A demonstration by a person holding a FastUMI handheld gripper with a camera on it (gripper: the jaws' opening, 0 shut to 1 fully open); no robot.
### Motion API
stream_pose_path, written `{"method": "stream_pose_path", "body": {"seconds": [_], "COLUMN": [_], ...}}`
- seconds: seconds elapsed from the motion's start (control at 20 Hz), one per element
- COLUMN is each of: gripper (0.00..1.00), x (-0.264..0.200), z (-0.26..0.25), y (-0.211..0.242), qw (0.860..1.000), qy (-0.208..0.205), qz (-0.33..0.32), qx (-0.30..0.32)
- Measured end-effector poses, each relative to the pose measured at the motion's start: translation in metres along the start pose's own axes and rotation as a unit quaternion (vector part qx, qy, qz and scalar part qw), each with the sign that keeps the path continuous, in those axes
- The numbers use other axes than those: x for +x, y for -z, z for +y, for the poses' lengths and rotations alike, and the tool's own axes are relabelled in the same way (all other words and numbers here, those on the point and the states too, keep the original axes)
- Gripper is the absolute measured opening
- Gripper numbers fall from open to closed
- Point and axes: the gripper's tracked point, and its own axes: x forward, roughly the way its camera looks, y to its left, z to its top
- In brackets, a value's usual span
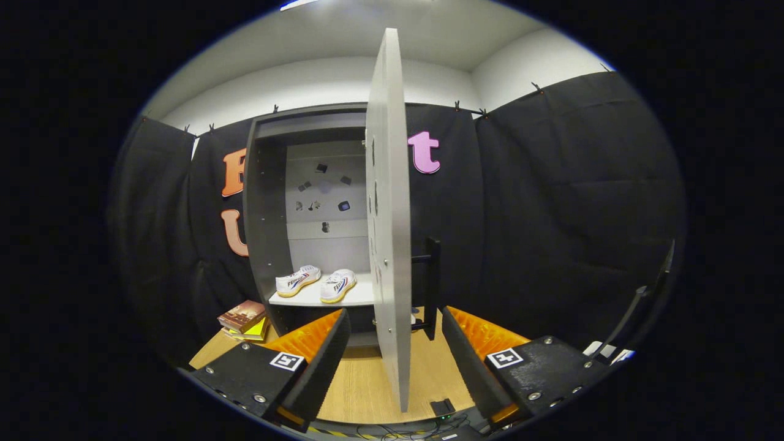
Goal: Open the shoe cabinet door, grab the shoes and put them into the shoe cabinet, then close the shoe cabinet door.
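Two shoes (315, 283) already sit on the cabinet (266, 202) shelf at eleven o'clock; my gripper (395, 349) gapes wide astride the door (389, 214) edge, so I'd push its handle (432, 288) leftward steadily.

I can make out no word or number clearly. The white sneakers (338, 285) on the cabinet shelf carry side lettering with coloured stripes, too small for me to read. The top book (243, 317) of the stack beside the cabinet has a printed cover I can't read. Small stickers (323, 187) on the cabinet's back panel are too small to read. My gripper (395, 313) is spread wide, the door's (389, 214) edge between its fingers, each bearing a square black-and-white marker (286, 361) with no text.
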Motion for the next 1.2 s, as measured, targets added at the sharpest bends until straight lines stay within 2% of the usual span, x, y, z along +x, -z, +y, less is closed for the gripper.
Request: {"method": "stream_pose_path", "body": {"seconds": [0.1,0.3,0.55,0.85,1.05,1.2], "gripper": [0.93,0.94,0.93,0.94,0.92,0.92], "x": [0.008,0.016,0.028,0.029,0.029,0.029], "z": [-0.019,-0.031,-0.05,-0.039,-0.03,0.01], "y": [0.006,0.014,0.023,0.026,0.02,0.027], "qw": [1.0,0.999,0.999,0.997,0.997,0.995], "qy": [0.007,-0.015,-0.013,-0.048,-0.059,-0.092], "qz": [0.005,0.008,0.01,0.014,0.006,0.007], "qx": [0.008,0.048,0.041,0.059,0.046,0.034]}}
